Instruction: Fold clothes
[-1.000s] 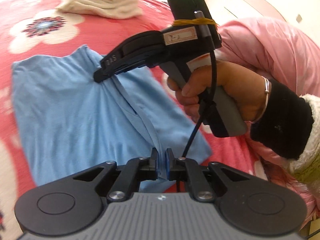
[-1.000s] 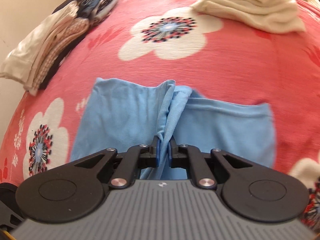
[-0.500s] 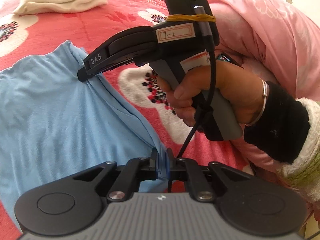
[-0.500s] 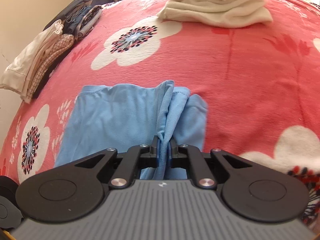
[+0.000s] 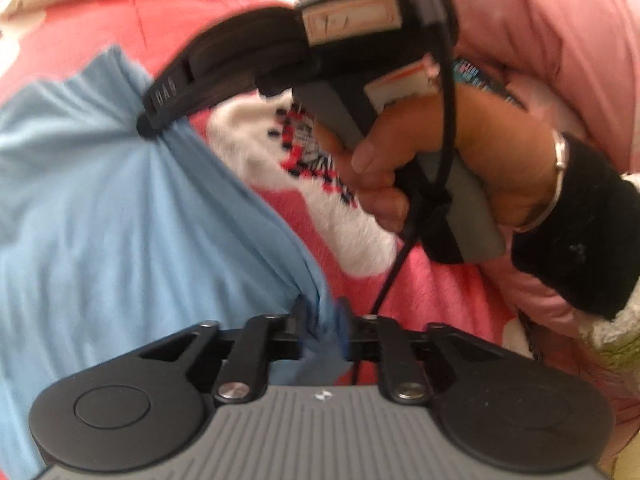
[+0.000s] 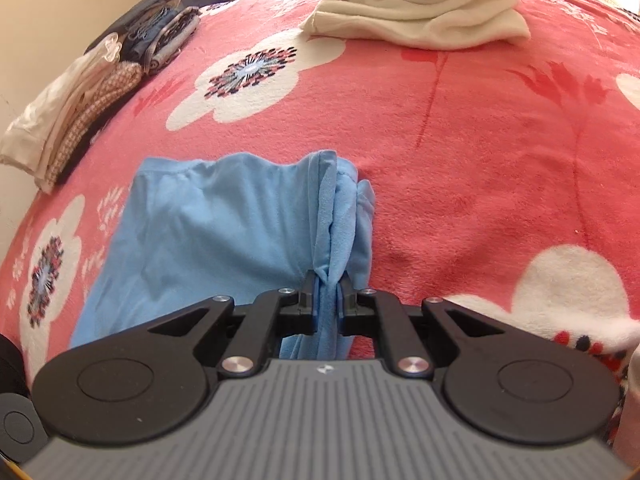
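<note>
A light blue garment (image 6: pixel 208 220) lies folded on the red flowered blanket (image 6: pixel 480 140). My right gripper (image 6: pixel 329 292) is shut on a bunched edge of it, low over the bed. The left wrist view shows that same gripper (image 5: pixel 150 126) pinching the cloth at the far corner, held by a person's hand (image 5: pixel 460 152). My left gripper (image 5: pixel 320 316) is at the near corner of the blue garment (image 5: pixel 120 220). Its jaws are opening, and a tuft of blue cloth hangs loosely between them. This view is blurred.
A folded white cloth (image 6: pixel 420 12) sits at the far side of the bed. A row of folded clothes (image 6: pixel 100 80) runs along the left edge by the wall. A pink padded sleeve (image 5: pixel 560 40) fills the right of the left wrist view.
Both grippers carried the blue edge sideways and lower, so the cloth to the right of the right gripper is now almost gone. The left jaws have parted; the right stays clamped.
</note>
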The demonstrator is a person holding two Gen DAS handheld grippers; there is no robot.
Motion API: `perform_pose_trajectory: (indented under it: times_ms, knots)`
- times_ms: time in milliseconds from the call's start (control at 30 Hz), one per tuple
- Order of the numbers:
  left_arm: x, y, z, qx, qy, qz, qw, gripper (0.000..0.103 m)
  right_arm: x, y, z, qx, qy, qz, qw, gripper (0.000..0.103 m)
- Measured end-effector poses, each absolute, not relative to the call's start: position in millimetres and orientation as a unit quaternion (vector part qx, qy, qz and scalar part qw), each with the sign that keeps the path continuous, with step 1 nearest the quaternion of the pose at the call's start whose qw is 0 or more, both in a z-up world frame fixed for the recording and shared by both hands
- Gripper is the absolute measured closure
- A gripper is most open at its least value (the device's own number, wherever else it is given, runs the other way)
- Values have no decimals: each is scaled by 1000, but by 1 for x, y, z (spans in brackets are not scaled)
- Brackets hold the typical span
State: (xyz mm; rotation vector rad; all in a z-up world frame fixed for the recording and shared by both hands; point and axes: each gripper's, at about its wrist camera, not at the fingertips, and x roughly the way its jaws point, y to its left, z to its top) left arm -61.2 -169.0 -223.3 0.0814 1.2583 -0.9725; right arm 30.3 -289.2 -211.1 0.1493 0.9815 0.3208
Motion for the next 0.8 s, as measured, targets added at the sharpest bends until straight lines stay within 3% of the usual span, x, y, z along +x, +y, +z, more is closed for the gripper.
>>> perform_pose_trajectory:
  times_ms: [100, 133, 233, 500, 800]
  knots:
    - [-66, -163, -217, 29, 565, -435, 701, 60, 27, -293, -212, 76, 464, 149, 870, 84]
    - [-68, -159, -214, 26, 563, -435, 702, 55, 26, -296, -210, 83, 464, 144, 870, 76]
    - [-73, -130, -198, -7, 555, -436, 709, 48, 14, -312, -200, 121, 458, 117, 873, 62]
    - [-86, -18, -183, -50, 566, -359, 741, 43, -62, -340, -185, 214, 475, 70, 851, 57]
    - [-91, 51, -213, -86, 604, -244, 754, 51, -120, -326, -197, 303, 505, 45, 807, 56]
